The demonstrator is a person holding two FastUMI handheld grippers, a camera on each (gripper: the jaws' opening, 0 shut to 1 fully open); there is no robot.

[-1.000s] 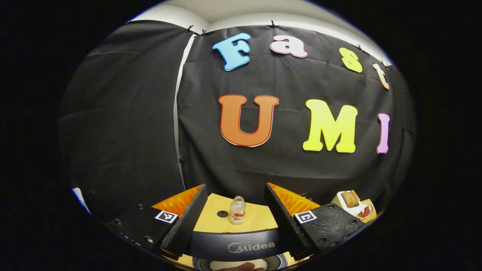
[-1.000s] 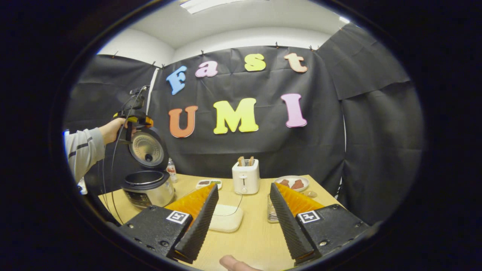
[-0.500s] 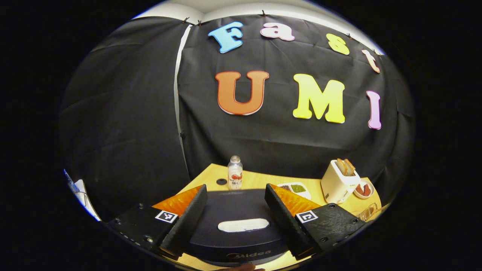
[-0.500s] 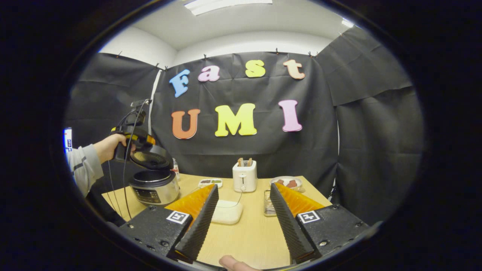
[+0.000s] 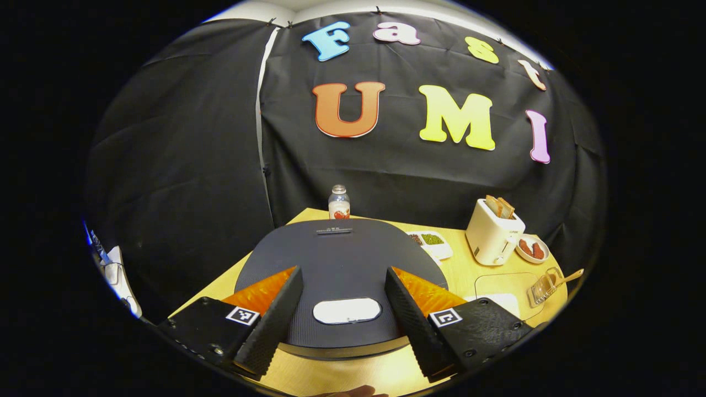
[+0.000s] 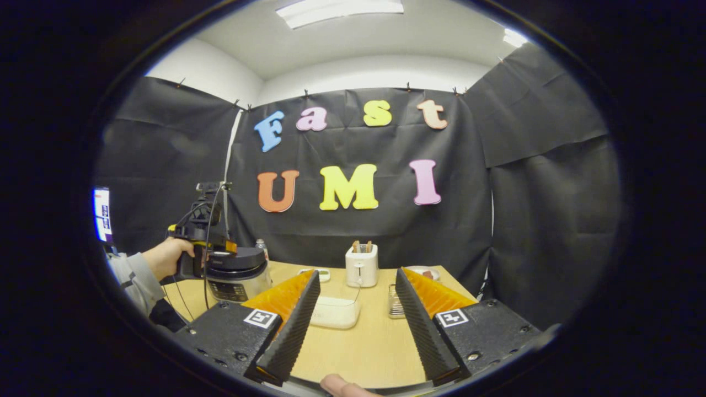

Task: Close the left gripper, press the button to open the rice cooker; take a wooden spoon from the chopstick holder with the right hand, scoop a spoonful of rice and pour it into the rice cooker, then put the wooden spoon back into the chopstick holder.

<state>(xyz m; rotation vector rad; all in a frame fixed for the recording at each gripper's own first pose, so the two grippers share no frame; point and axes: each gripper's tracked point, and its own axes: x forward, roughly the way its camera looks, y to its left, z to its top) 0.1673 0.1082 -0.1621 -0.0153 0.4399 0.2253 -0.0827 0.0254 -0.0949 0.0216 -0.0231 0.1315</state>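
Under left gripper point(image 5: 337, 314): rice cooker point(image 5: 342, 264).

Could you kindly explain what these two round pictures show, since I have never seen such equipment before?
A person holds a two-finger tool in each hand; each carries a camera looking along its fingers.

In the left gripper view, the left tongs stand open over the dark round rice cooker lid, which is down. Behind stand a small clear bottle, a cream toaster holding bread and a clear holder with a wooden spoon.

In the right gripper view, the right tongs are open and hold nothing above the pale wooden table. Farther off, the person's hand holds the other tool at the cooker.
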